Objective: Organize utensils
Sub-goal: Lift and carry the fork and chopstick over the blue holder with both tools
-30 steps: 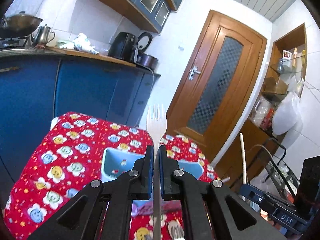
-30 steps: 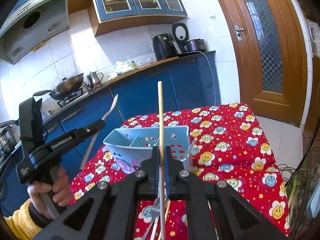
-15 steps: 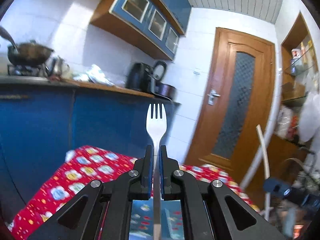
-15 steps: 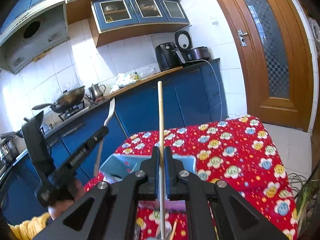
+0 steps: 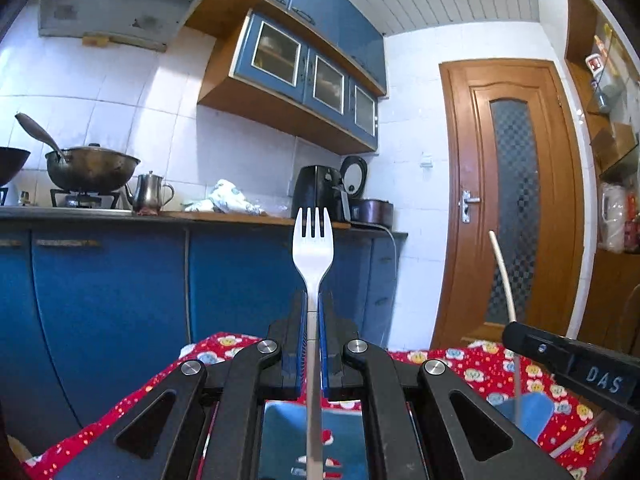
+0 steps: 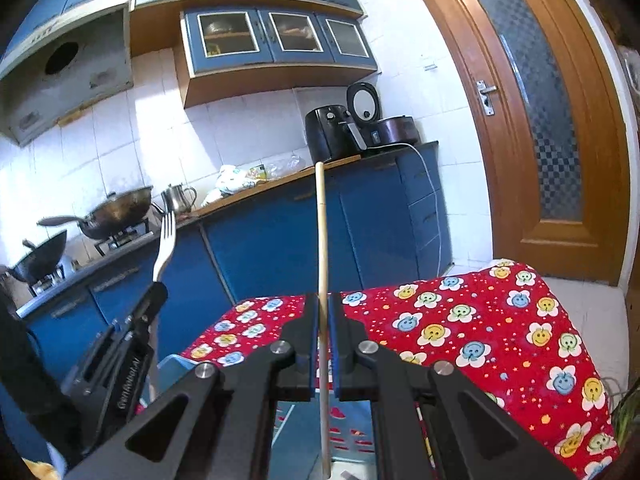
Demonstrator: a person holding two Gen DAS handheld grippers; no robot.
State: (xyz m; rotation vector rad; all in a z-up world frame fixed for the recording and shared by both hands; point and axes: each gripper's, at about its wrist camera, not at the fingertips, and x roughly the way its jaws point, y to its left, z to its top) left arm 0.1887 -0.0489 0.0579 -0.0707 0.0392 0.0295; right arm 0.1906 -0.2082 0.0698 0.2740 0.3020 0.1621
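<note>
At frame centre of the left wrist view, a white fork [image 5: 313,248] is pinched upright by the left gripper [image 5: 313,312]. A chopstick [image 6: 321,240] is likewise pinched by the right gripper [image 6: 324,320]. Carry step judged underway; lowering into the blue basket [image 6: 170,364] on the table [image 6: 480,320] is called for next.

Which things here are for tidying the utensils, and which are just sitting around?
For the job:
white fork in left gripper
chopstick in right gripper
blue basket

Just sitting around:
wok
kettle
air fryer
door
</note>
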